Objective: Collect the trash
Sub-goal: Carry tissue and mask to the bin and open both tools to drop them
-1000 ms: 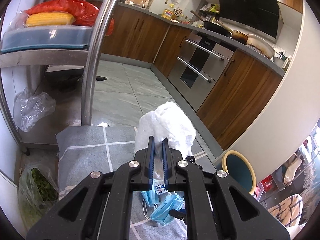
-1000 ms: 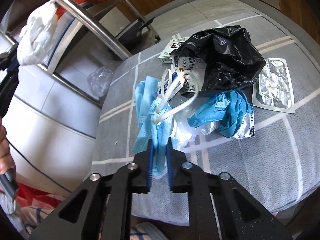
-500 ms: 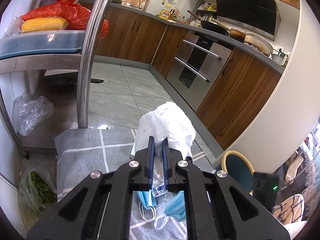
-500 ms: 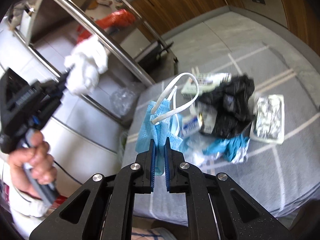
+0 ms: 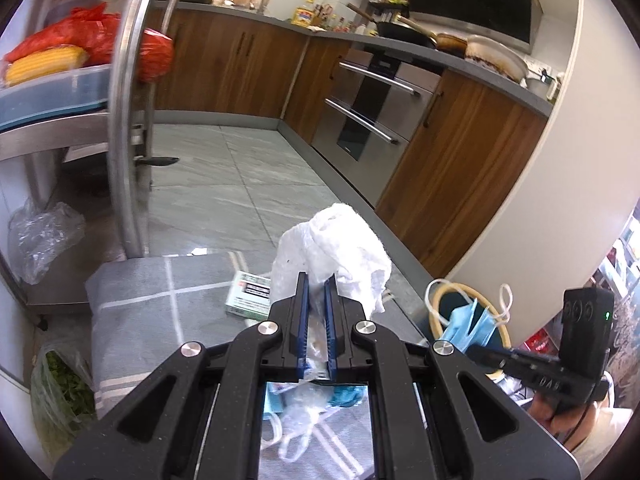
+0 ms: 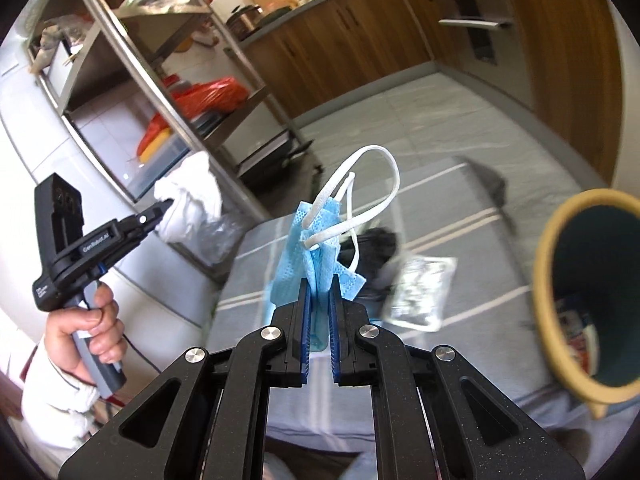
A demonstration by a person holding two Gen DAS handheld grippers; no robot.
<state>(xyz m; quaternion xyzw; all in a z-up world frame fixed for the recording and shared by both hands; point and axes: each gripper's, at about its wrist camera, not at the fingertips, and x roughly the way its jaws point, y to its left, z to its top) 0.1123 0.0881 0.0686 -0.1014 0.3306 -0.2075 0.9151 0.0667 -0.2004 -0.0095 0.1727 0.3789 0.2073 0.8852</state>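
My left gripper (image 5: 315, 286) is shut on a crumpled white tissue in clear plastic (image 5: 332, 248), held above the grey mat (image 5: 160, 292). It also shows in the right wrist view (image 6: 162, 206). My right gripper (image 6: 319, 292) is shut on a blue face mask (image 6: 316, 248) with white ear loops, lifted off the mat beside the bin (image 6: 588, 280), which has a tan rim and teal inside. The mask also shows in the left wrist view (image 5: 466, 320), over the bin. A black bag (image 6: 376, 240), a foil blister pack (image 6: 420, 292) and a small box (image 5: 250, 294) lie on the mat.
A steel shelf rack (image 5: 124, 120) with a red bag and corn stands at the left. Wooden kitchen cabinets and an oven (image 5: 368, 120) line the far side. A bag of greens (image 5: 60, 392) and a clear bag (image 5: 44, 236) lie on the floor at the left.
My right gripper has lifted the blue mask off the trash pile and swung it right toward the bin. My left gripper still holds the tissue, slightly raised.
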